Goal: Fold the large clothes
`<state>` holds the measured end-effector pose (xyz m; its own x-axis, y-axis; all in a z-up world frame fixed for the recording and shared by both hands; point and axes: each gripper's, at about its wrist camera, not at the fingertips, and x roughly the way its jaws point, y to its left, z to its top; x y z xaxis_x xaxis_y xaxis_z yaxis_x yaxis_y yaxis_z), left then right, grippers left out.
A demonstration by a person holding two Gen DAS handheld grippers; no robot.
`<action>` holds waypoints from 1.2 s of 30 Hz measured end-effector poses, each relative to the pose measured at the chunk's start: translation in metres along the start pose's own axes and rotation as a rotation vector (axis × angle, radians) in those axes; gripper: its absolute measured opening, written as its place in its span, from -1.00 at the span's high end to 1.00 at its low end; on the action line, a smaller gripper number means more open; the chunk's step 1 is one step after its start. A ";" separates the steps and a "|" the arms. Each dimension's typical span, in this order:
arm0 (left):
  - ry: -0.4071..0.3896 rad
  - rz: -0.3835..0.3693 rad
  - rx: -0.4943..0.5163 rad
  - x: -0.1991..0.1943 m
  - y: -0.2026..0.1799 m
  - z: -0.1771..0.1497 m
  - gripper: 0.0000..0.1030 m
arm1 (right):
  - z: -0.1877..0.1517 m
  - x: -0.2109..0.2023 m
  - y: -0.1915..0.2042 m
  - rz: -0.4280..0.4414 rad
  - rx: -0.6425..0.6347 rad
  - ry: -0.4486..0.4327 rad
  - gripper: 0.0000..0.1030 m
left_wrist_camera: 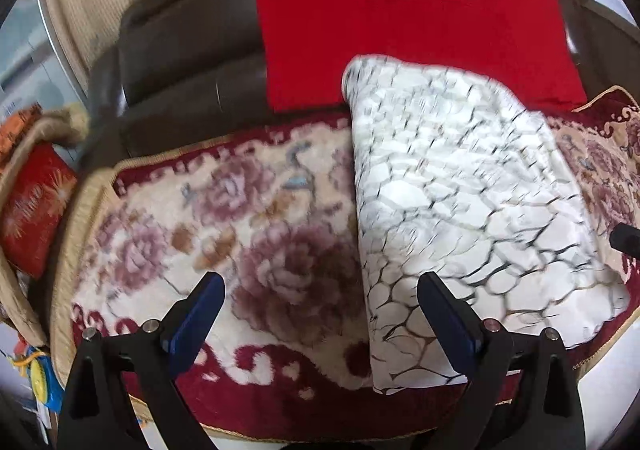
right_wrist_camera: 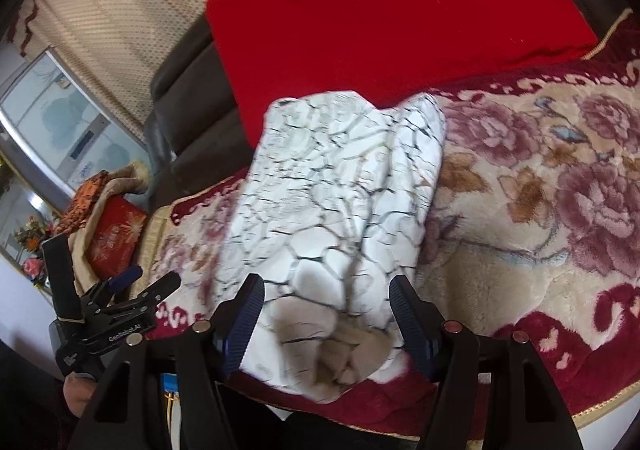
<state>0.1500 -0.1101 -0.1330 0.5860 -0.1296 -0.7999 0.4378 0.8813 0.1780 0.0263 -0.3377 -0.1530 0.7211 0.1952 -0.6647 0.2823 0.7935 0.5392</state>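
A white garment with a dark crackle pattern (left_wrist_camera: 460, 186) lies folded into a long strip on the floral sofa cover (left_wrist_camera: 240, 210), its far end against a red cushion (left_wrist_camera: 400, 10). My left gripper (left_wrist_camera: 322, 294) is open above the garment's near left edge, with its right finger over the cloth and nothing held. In the right wrist view the garment (right_wrist_camera: 332, 190) runs away from me, and its near end lies between the wide-apart fingers of my open right gripper (right_wrist_camera: 328, 298). Both views are blurred. The left gripper (right_wrist_camera: 152, 280) shows at the left of that view.
The brown leather sofa back (left_wrist_camera: 180, 50) rises behind the cover. A red patterned pillow (left_wrist_camera: 36, 210) sits on the beige armrest at the left. The floral cover (right_wrist_camera: 540, 210) stretches bare to the right of the garment. The sofa's front edge (right_wrist_camera: 560, 410) is close below.
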 end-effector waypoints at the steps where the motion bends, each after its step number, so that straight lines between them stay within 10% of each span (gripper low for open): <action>1: 0.016 -0.003 -0.006 0.006 0.001 -0.002 -0.88 | 0.000 0.003 -0.002 0.002 0.009 0.004 -0.34; 12: 0.048 -0.002 0.023 0.032 -0.006 -0.010 -0.88 | -0.010 0.059 -0.016 -0.051 0.003 0.071 -0.34; 36: -0.154 0.032 -0.026 -0.037 0.021 0.007 -0.88 | 0.013 0.016 0.025 0.056 -0.024 -0.004 -0.35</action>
<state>0.1421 -0.0899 -0.0959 0.6978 -0.1673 -0.6964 0.4004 0.8973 0.1857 0.0525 -0.3224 -0.1437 0.7381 0.2371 -0.6317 0.2262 0.7951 0.5627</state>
